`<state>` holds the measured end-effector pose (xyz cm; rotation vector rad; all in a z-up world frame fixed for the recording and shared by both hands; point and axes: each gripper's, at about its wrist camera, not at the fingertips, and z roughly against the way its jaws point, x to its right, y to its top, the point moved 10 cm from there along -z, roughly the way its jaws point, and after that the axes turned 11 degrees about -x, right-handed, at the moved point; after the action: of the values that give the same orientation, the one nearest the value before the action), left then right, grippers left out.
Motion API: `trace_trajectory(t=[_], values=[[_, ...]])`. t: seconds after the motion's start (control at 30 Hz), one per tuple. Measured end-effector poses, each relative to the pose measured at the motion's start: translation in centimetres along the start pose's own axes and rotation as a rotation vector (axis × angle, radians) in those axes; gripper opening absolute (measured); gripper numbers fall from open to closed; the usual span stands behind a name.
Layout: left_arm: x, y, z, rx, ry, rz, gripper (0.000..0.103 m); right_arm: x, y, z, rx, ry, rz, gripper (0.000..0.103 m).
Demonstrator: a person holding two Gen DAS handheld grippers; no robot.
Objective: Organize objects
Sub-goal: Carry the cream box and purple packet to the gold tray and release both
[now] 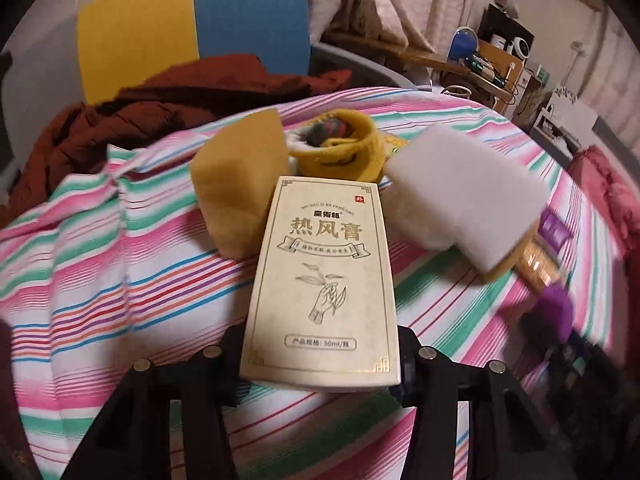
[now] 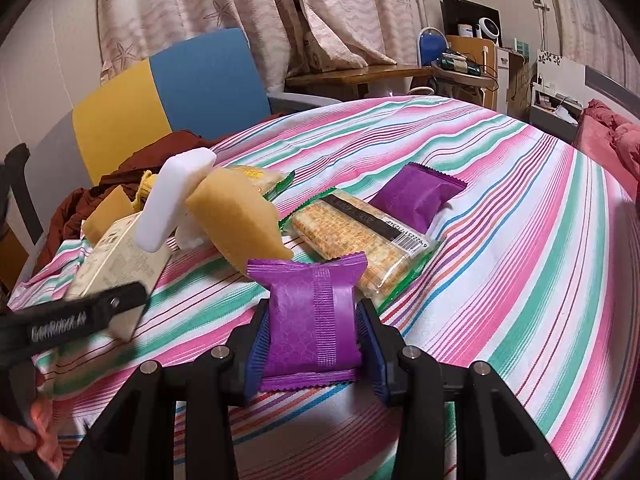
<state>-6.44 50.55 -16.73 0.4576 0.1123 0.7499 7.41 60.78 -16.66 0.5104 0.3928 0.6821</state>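
Cream cardboard identifies the item in the left gripper (image 1: 320, 364): a printed ointment box (image 1: 320, 284) with gold border lines and a hand-and-leaf drawing. The jaws are closed against its lower side edges, and the box extends forward above the striped cloth (image 1: 100, 280) covering the surface. In the right wrist view the same box (image 2: 120, 256) appears at the left, clamped near its end by the left gripper's black finger (image 2: 80, 316).

The right gripper (image 2: 316, 344) holds a purple snack packet (image 2: 312, 320) between its blue-padded jaws, seam side facing the camera, its lower edge just above the cloth.

Items ahead on the surface:
- A yellow sponge (image 1: 240, 196) lies just beyond the box, to its left.
- A white sponge (image 1: 464, 204) lies to its right, blurred, with a yellow layer showing at its lower edge.
- A yellow knitted item (image 1: 340, 148) sits between and behind the two sponges.
- A clear-wrapped cracker pack (image 2: 360, 240) with a green edge and barcode lies beyond the held packet.
- A second purple packet (image 2: 420, 196) touches the cracker pack's far right side.

A dark red garment (image 1: 120, 120) is heaped at the far left edge, against a yellow-and-blue chair (image 1: 200, 24).
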Motion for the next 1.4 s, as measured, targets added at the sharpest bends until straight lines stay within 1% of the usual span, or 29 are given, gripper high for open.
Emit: trace_trajectory(t=[0.03, 0.07, 0.17, 0.3, 0.43, 0.53, 0.67, 0.83, 0.97, 1.17, 1.3, 1.4], values=[[-0.2, -0.6, 0.3, 0.021, 0.015, -0.014, 0.052, -0.1, 0.0, 0.0, 0.0, -0.005, 0.004, 0.042], [-0.4, -1.0, 0.6, 0.028, 0.013, -0.012, 0.052, -0.1, -0.1, 0.0, 0.001, -0.01, 0.007, 0.042], [-1.5, -2.2, 1.3, 0.041, -0.001, 0.018, 0.052, -0.4, -0.1, 0.1, 0.002, -0.015, 0.02, 0.042], [-2.3, -3.7, 2.2, 0.058, 0.01, 0.019, 0.052, -1.1, 0.2, 0.4, 0.016, -0.017, 0.059, 0.04], [-3.1, -4.8, 3.0, 0.071, 0.011, 0.026, 0.052, -2.9, 0.0, 1.2, 0.036, -0.042, 0.144, 0.04], [-4.0, -5.6, 3.8, 0.091, -0.002, 0.053, 0.052, -4.6, -0.6, 1.7, 0.034, -0.042, 0.2, 0.039], [-5.1, -7.0, 4.7, 0.108, 0.006, 0.074, 0.052, -6.4, -1.3, 2.2, 0.022, -0.044, 0.241, 0.039], [-6.7, -8.5, 5.7, 0.128, 0.005, 0.098, 0.052, -8.7, -2.6, 2.6, -0.007, -0.014, 0.263, 0.039], [-7.7, -9.8, 6.5, 0.14, 0.014, 0.104, 0.052, -10.9, -3.7, 3.2, -0.025, 0.027, 0.285, 0.039], [-9.2, -11.3, 7.5, 0.151, -0.009, 0.159, 0.052, -14.2, -5.1, 4.4, -0.028, 0.068, 0.332, 0.039], [-9.3, -12.0, 9.0, 0.173, -0.028, 0.158, 0.052, -15.9, -5.3, 5.5, -0.017, 0.085, 0.362, 0.039], [-9.3, -12.6, 10.6, 0.203, -0.014, 0.134, 0.052, -16.8, -5.3, 6.3, -0.009, 0.098, 0.375, 0.039]])
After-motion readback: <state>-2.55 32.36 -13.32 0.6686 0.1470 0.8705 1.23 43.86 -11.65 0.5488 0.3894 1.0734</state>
